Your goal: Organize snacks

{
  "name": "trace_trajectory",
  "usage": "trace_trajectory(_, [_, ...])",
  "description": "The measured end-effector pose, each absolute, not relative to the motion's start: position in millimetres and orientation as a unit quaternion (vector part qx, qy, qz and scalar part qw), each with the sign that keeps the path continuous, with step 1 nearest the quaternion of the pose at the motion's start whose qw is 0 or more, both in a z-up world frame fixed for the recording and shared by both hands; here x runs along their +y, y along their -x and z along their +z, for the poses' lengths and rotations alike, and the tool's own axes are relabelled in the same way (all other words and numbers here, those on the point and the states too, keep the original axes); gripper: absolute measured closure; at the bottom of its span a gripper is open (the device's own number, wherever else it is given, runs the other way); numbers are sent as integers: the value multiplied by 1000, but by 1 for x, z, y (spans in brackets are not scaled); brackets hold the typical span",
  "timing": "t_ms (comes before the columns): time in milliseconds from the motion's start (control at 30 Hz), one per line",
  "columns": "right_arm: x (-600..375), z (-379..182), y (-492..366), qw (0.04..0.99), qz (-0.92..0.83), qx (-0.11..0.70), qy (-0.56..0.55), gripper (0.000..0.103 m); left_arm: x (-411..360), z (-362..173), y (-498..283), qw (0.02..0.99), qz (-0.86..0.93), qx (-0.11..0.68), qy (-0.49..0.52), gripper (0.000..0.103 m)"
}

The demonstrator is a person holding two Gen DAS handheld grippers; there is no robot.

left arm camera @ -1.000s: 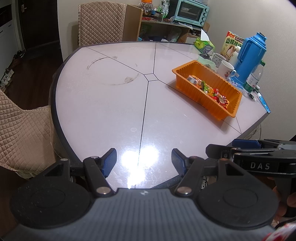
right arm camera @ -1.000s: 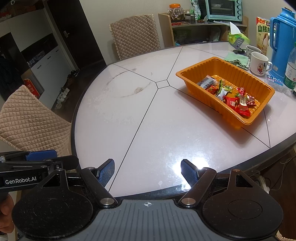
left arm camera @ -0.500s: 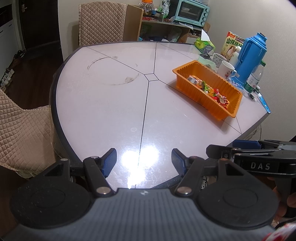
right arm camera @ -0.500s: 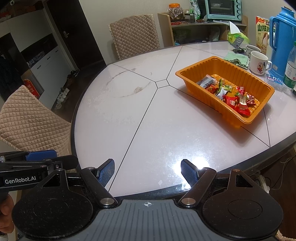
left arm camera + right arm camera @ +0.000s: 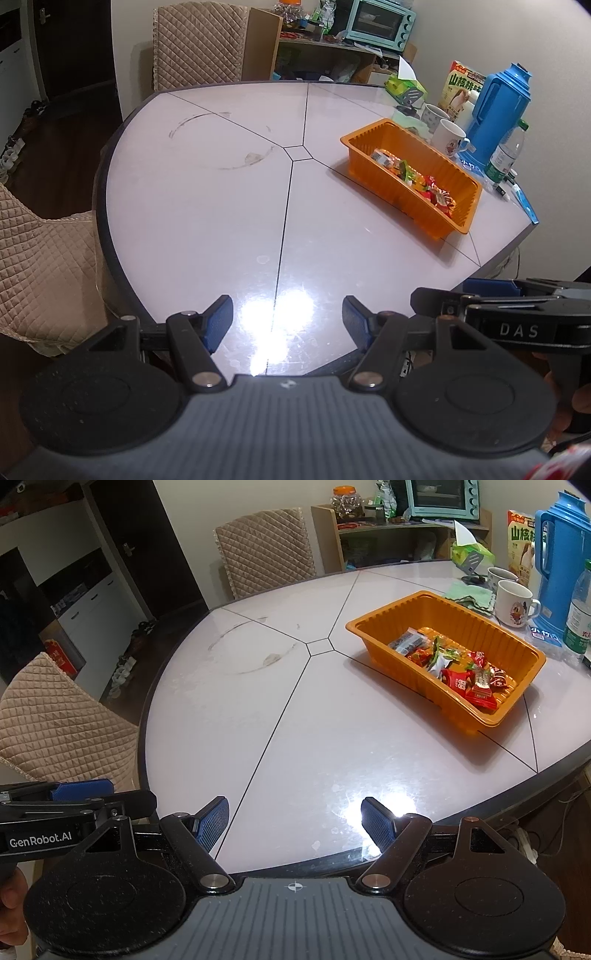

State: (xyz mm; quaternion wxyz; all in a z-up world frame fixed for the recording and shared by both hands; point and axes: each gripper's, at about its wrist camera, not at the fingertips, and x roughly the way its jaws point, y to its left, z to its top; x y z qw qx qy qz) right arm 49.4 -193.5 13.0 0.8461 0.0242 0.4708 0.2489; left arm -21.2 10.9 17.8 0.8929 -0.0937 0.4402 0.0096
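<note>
The orange tray (image 5: 373, 629) sits on the pale surface (image 5: 258, 701), toward its far right side, and serves as the landmark here. Inside the tray, bunched toward its nearer end, lie the wrapped snacks (image 5: 458, 672), mostly red with some green and dark packets. Just behind the tray stand two white mugs (image 5: 511, 598), a green cloth (image 5: 467, 594), a blue thermos (image 5: 557, 554) and a water bottle (image 5: 580, 609). Well in front of the tray, at the surface's near edge, the left gripper (image 5: 287, 315) and right gripper (image 5: 294, 819) hover side by side, each with jaws standing wide and nothing between them.
</note>
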Motion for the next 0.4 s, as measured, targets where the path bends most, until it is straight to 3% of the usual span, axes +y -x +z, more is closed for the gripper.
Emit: trace_trajectory(400, [-196,12,-51,846,247,472,-26,25,6,17,9,892,14,442,93,39])
